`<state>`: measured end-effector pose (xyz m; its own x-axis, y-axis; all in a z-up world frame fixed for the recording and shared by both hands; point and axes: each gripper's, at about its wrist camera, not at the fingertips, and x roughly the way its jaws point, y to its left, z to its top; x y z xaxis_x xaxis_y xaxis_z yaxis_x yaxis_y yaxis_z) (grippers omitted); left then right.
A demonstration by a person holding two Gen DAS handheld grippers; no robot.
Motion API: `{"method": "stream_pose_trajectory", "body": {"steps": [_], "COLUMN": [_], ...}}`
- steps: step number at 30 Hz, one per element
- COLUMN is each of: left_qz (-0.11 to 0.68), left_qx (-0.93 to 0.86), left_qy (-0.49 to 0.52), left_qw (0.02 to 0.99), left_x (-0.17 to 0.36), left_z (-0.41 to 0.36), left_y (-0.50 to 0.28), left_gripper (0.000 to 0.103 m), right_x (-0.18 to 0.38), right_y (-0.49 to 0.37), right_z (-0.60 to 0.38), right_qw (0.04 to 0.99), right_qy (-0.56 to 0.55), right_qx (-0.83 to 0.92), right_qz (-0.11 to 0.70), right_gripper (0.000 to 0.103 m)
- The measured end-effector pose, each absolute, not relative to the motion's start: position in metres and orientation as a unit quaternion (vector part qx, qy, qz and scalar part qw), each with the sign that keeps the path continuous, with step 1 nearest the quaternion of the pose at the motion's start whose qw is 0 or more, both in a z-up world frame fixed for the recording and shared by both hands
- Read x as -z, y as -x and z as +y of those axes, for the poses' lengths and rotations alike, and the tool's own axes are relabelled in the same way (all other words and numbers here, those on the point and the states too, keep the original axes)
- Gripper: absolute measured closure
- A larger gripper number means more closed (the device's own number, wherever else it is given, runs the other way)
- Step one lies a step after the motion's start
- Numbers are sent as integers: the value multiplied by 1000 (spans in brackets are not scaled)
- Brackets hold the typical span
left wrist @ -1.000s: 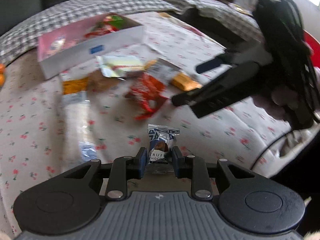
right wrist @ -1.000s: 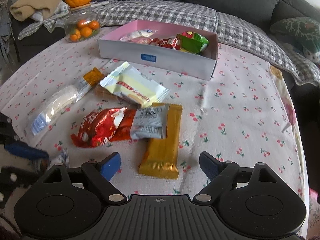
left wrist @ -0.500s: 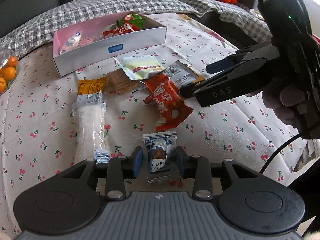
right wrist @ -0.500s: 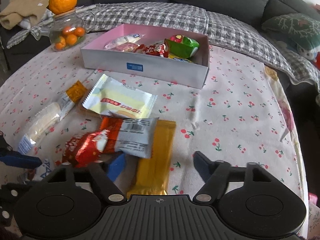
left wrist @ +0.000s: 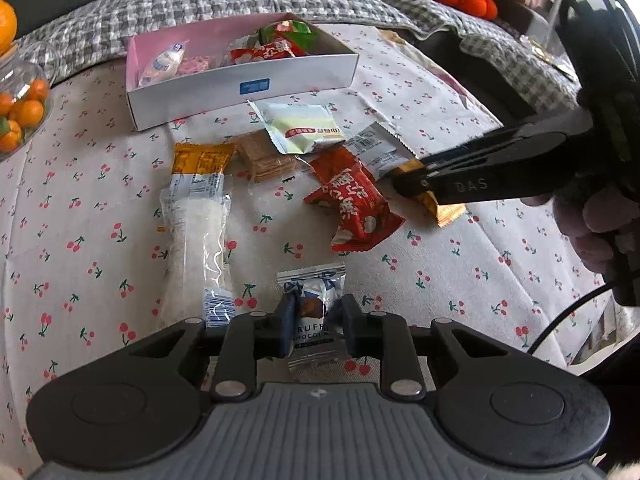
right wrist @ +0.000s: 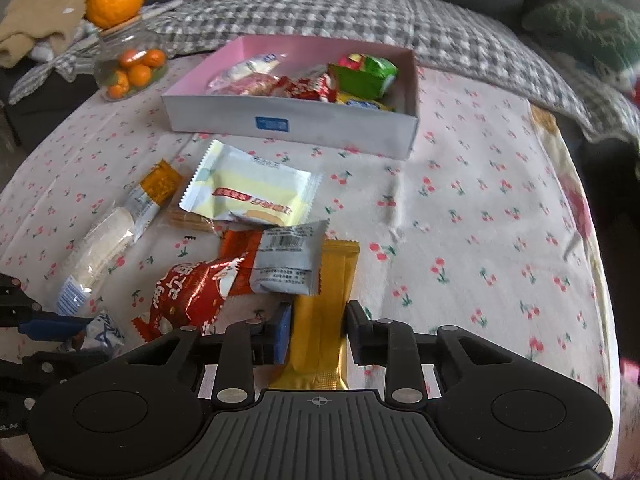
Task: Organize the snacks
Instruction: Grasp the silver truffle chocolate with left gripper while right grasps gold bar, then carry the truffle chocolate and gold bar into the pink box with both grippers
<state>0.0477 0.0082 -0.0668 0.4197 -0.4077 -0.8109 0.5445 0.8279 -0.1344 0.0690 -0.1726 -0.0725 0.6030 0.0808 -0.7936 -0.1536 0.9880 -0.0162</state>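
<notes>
**Both grippers on wrapped snacks at the near edge**

Nearest, the left gripper (left wrist: 315, 322) has its fingers clenched on a small truffle chocolate packet (left wrist: 313, 308), close to the near edge of the cherry-print tablecloth (left wrist: 460, 264). Beside it, the right gripper (right wrist: 319, 326) has its fingers closed around the near end of a gold bar wrapper (right wrist: 326, 300), which lies flat on the cloth. Just beyond, a red snack bag (right wrist: 192, 292) and a grey barcode packet (right wrist: 290, 262) overlap the gold bar's far end. A clear-wrapped white roll (left wrist: 198, 236) lies to the left. Farther on sit a pale yellow-green packet (right wrist: 252, 192) and a stack of crackers (left wrist: 264, 158). Towards the far edge stands the pink-lined box (right wrist: 288, 122), already holding several snacks. A jar of small oranges (right wrist: 128, 64) stands at the far left.
</notes>
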Motion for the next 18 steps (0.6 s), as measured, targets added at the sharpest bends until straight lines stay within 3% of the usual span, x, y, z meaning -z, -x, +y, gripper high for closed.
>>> {"method": "stream_pose_trajectory", "body": {"steps": [8,18], "left_qz": [451,426], "left_qx": [287,280], "left_qy": [-51,-14], "left_qw": [844,861], "left_x": [50,24], "left_z": [13,21], "left_y": [-49,-60], "left_gripper": [82,82], "right_x": [56,21], "right_y": [-62,-53], "right_z": [-193,-210], "right_qw": [877,883], "right_qy": [-45,-128], "right_qx": [-48,-66], "right_qz": [475,447], "right_gripper": [76,75]}}
